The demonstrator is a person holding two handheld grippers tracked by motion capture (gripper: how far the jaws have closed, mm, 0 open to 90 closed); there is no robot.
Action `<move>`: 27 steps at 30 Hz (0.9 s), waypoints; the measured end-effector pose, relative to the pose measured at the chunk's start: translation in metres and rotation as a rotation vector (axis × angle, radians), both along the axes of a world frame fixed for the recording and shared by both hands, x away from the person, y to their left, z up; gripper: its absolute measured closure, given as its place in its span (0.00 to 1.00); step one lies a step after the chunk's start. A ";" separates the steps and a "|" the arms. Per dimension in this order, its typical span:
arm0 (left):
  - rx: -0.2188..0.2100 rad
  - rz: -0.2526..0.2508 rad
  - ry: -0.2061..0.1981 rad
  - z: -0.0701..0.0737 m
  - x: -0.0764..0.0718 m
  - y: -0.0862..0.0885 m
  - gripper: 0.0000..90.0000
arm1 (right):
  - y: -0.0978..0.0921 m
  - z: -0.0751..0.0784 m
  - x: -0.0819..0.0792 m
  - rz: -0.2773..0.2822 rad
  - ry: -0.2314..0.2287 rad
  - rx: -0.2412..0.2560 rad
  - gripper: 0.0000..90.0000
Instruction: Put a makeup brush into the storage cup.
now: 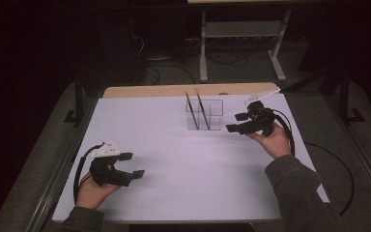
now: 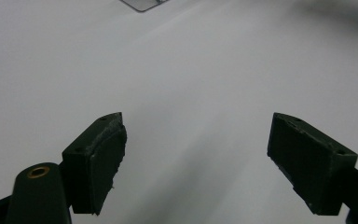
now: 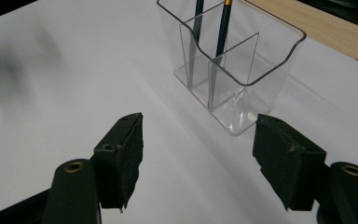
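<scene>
Across the white tabletop (image 1: 174,164), lying bare except for one clear holder (image 1: 204,115) at the far middle, standing upright, likely for keeping its contents vertical. Leaning inside its left compartments, two dark pencils (image 1: 192,110), tips down. Hovering just beside the holder, the right hand-held gripper (image 1: 238,123), jaws spread wide and carrying nothing, seemingly lining up for a reach. Resting low at the near left corner, well apart, the left hand-held gripper (image 1: 133,165), likewise gaping, probably waiting. Two grippers, two pencils, one holder.
</scene>
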State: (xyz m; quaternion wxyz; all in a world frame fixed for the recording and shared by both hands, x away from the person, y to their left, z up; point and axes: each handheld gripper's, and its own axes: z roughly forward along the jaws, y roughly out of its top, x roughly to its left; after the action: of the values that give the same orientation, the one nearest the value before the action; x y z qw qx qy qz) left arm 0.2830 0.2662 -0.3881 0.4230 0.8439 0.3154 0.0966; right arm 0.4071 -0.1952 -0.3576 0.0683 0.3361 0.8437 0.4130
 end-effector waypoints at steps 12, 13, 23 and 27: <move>-0.001 0.011 -0.001 0.000 0.000 0.003 0.21 | -0.007 -0.005 -0.012 -0.002 -0.005 0.020 0.34; -0.003 0.012 -0.001 0.000 0.000 0.003 0.21 | -0.007 -0.005 -0.014 -0.010 0.002 0.024 0.34; 0.002 0.011 -0.005 0.000 0.000 0.002 0.21 | -0.016 -0.012 -0.025 -0.012 -0.009 0.031 0.33; 0.001 0.012 -0.007 0.000 0.000 0.002 0.21 | -0.019 -0.015 -0.030 -0.014 -0.011 0.038 0.33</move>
State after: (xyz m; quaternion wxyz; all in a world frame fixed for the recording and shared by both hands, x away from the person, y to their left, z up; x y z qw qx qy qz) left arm 0.2830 0.2682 -0.3881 0.4229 0.8419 0.3191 0.1024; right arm 0.3769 -0.2138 -0.3723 0.0696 0.3410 0.8328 0.4305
